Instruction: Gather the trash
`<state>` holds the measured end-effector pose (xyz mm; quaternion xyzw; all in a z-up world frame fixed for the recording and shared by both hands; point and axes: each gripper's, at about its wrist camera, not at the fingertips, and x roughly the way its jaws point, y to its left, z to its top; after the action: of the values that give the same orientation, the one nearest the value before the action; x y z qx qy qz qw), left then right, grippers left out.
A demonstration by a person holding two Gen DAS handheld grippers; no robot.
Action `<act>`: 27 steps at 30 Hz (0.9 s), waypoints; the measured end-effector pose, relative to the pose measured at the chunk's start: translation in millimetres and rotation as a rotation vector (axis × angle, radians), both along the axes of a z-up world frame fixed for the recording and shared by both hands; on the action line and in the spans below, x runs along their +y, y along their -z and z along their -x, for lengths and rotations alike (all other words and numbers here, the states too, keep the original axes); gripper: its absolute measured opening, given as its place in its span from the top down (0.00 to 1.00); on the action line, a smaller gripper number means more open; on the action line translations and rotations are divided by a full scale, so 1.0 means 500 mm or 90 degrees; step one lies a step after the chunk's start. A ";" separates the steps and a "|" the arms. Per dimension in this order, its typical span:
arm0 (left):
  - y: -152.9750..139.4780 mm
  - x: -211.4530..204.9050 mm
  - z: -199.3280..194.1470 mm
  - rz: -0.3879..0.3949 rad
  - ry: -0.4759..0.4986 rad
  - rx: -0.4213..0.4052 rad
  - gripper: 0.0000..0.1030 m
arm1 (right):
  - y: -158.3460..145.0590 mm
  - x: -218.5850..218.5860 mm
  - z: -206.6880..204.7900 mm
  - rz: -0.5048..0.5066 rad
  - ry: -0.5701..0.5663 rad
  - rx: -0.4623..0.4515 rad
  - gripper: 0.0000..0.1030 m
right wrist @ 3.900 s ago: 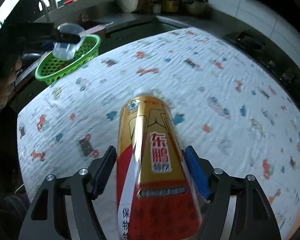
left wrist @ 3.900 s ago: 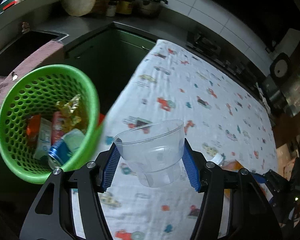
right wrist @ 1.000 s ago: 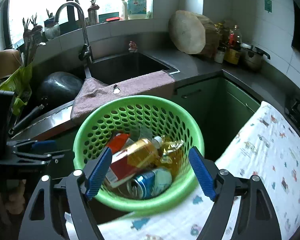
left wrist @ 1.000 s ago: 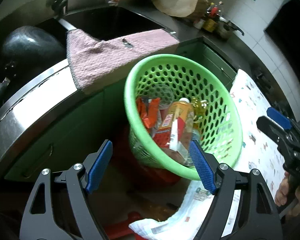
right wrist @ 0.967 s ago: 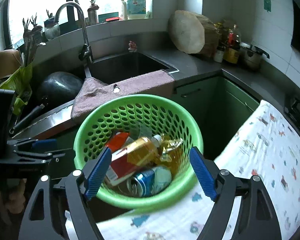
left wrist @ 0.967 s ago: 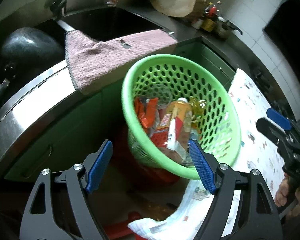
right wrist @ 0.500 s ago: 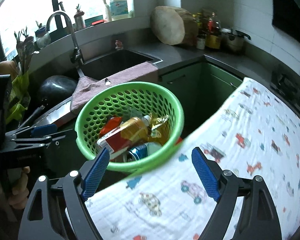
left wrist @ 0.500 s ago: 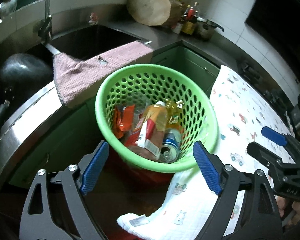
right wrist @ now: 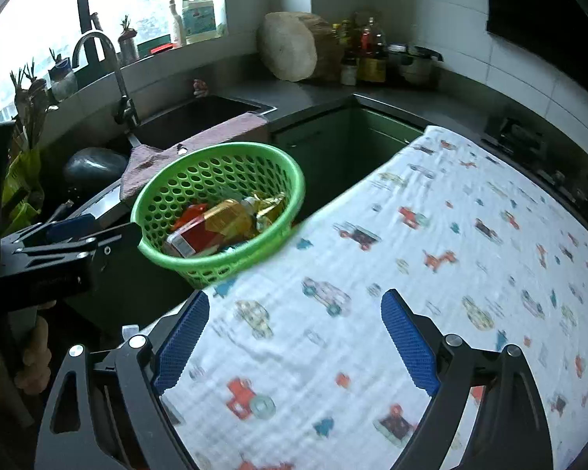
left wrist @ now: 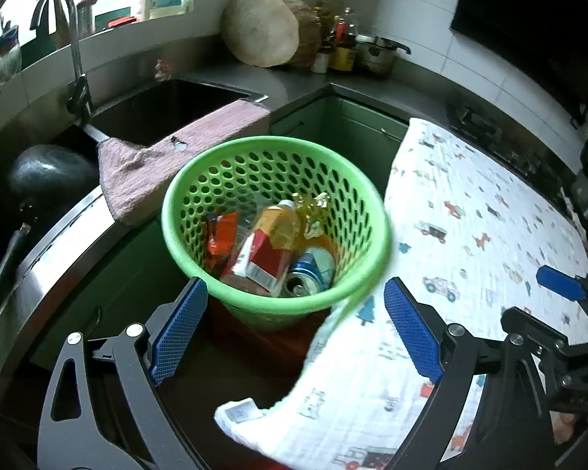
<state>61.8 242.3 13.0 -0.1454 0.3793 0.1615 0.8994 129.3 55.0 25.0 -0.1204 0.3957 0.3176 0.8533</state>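
Green basket [left wrist: 200,199] holds the trash [left wrist: 270,243], left of the table; left gripper [left wrist: 294,333] and right gripper [right wrist: 294,348] are opening, empty. Clipping the rim could tip it.

Both hand-held grippers empty, jaws spreading

The left hand-held gripper [left wrist: 296,331] tilts downward, its blue pads [left wrist: 180,329] wide apart and opening with nothing between them. The right hand-held gripper [right wrist: 294,342] angles down likewise, jaws opening, also empty. A hand [right wrist: 33,356] grips the left tool's handle at the right view's left edge
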 end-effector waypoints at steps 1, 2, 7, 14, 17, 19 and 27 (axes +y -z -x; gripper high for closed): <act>-0.002 -0.009 0.002 -0.004 0.003 -0.001 0.11 | -0.001 -0.014 0.005 -0.002 0.011 -0.002 0.15; -0.005 -0.020 0.004 -0.014 0.005 -0.003 0.09 | -0.001 -0.027 0.010 -0.004 0.020 0.000 0.15; -0.019 -0.066 0.017 -0.057 0.014 -0.016 0.08 | -0.002 -0.089 0.031 -0.039 0.048 0.013 0.14; -0.022 -0.127 0.031 -0.090 0.044 -0.022 0.06 | 0.002 -0.149 0.073 -0.037 0.084 -0.009 0.13; -0.018 -0.142 0.041 -0.087 0.048 -0.026 0.05 | 0.006 -0.174 0.089 -0.039 0.101 -0.017 0.12; -0.014 -0.152 0.047 -0.091 0.053 -0.023 0.05 | 0.009 -0.192 0.097 -0.046 0.114 -0.019 0.12; -0.006 -0.189 0.052 -0.128 0.066 -0.013 0.05 | 0.033 -0.250 0.109 -0.071 0.150 0.006 0.11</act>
<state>35.8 147.7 15.9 -0.0362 0.3593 0.1505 0.9203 74.9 -69.8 8.3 -0.0240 0.3929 0.2375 0.8880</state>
